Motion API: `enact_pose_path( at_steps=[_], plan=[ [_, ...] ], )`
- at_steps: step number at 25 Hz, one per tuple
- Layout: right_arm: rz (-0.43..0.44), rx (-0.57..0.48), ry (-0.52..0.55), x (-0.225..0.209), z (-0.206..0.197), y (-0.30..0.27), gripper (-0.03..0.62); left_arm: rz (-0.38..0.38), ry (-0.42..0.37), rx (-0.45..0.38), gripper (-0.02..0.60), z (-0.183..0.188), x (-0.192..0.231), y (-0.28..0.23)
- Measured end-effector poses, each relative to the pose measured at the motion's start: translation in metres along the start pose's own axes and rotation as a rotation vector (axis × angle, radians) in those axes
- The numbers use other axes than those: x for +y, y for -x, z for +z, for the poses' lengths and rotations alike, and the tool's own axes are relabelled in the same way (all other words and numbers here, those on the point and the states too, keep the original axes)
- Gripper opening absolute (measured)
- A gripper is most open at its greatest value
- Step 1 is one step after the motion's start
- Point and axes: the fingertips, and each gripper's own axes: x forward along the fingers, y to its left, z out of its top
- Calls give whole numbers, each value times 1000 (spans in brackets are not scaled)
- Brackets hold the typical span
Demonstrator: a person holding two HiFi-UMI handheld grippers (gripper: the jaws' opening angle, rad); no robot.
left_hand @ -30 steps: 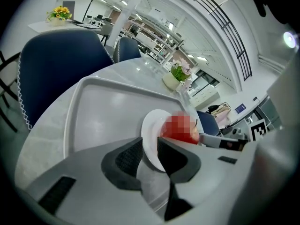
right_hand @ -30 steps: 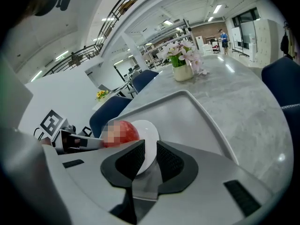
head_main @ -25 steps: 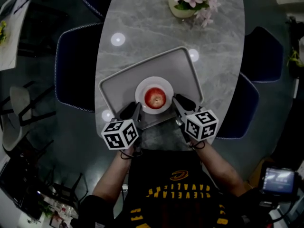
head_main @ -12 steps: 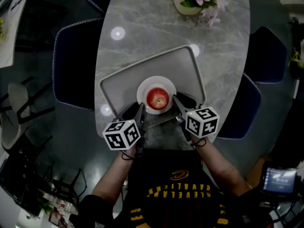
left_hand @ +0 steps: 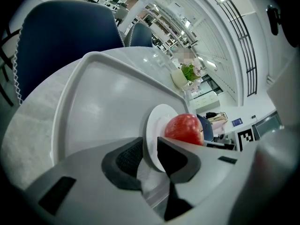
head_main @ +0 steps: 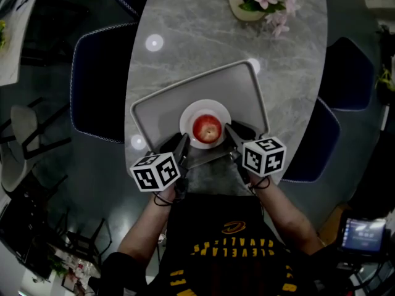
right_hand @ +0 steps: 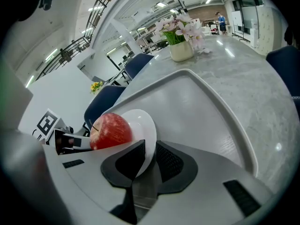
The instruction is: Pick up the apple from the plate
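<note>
Apple [head_main: 207,129] unmoved on plate [head_main: 190,116]

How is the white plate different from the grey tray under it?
The white plate is round and small; the grey tray is a rounded rectangle and far larger. The plate carries the apple; the tray lies under the plate. The plate's rim is pinched between the jaws of the left gripper and the right gripper; neither holds the tray. Both are shallow, with raised rims.
</note>
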Motion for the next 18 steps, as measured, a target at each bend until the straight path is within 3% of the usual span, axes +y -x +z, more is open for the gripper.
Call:
enact_pose_path(
  at_steps=[9, 12, 18],
  plan=[
    [21, 23, 1, 7, -2, -4, 78, -9, 24, 11, 95, 1, 2, -1],
    [19, 25, -1, 7, -2, -4, 68, -1, 33, 13, 56, 1, 6, 1],
    [38, 25, -64, 6, -2, -5, 52, -5, 55, 15, 50, 1, 8, 1]
  ],
)
